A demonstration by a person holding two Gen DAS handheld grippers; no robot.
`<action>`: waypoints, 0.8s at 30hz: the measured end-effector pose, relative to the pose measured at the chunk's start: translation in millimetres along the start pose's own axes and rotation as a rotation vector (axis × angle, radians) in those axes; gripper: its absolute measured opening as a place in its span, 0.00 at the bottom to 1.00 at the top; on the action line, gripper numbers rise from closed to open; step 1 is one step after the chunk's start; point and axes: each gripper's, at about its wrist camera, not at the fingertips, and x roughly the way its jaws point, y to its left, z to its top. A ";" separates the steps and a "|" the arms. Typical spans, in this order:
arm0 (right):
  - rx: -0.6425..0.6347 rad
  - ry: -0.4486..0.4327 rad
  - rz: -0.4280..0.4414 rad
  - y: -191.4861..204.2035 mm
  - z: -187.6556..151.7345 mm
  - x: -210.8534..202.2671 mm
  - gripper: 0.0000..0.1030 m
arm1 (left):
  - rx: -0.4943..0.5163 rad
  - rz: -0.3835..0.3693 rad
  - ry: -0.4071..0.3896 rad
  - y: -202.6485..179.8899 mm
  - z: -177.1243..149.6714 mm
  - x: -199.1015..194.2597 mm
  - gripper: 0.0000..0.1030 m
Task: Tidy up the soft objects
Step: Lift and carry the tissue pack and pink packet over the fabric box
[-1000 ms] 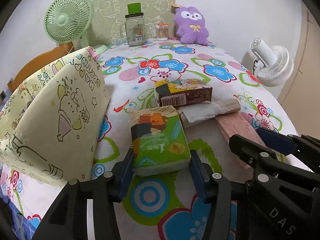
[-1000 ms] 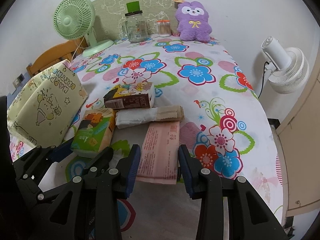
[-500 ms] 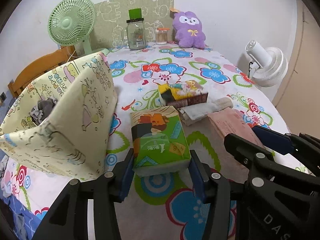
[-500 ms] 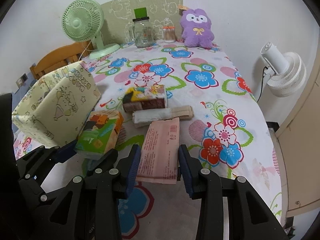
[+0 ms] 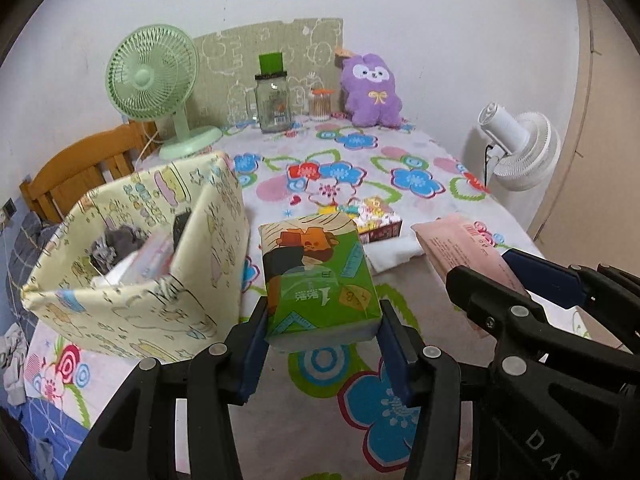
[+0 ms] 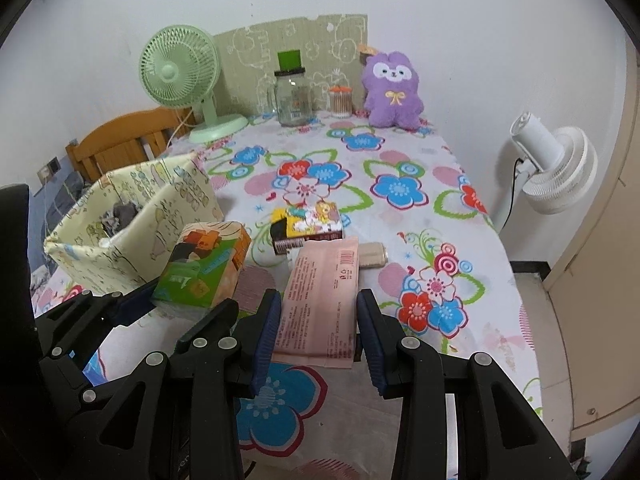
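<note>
My left gripper [image 5: 322, 324] is shut on a green tissue pack [image 5: 318, 280] and holds it above the table, just right of the yellow patterned fabric bin [image 5: 132, 276]. The pack also shows in the right wrist view [image 6: 202, 266]. My right gripper [image 6: 318, 320] is shut on a pink flat pack [image 6: 322, 300], lifted off the table; it also shows in the left wrist view [image 5: 464, 252]. A colourful tissue pack [image 6: 306, 226] and a white-and-beige roll [image 6: 372, 256] lie on the floral tablecloth [image 6: 400, 192]. The bin holds grey and white soft items [image 5: 120, 248].
At the back stand a green fan [image 6: 180, 72], a glass jar [image 6: 294, 96], a small swab jar [image 6: 341, 100] and a purple plush [image 6: 394, 90]. A white fan [image 6: 552, 164] stands off the right edge. A wooden chair [image 5: 80, 168] is behind the bin.
Both grippers have risen with their packs off the table. The view has pulled back and up, so the bin's inside now shows.
</note>
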 end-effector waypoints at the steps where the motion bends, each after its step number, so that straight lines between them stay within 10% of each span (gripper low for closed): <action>1: 0.000 -0.003 -0.004 0.5 1.3 -2.4 0.41 | 0.004 0.001 -0.010 -0.1 1.4 -3.3 0.51; 24: -0.045 -0.116 -0.056 33.2 46.1 -53.4 0.41 | 0.002 -0.011 -0.110 26.1 38.8 -53.4 0.51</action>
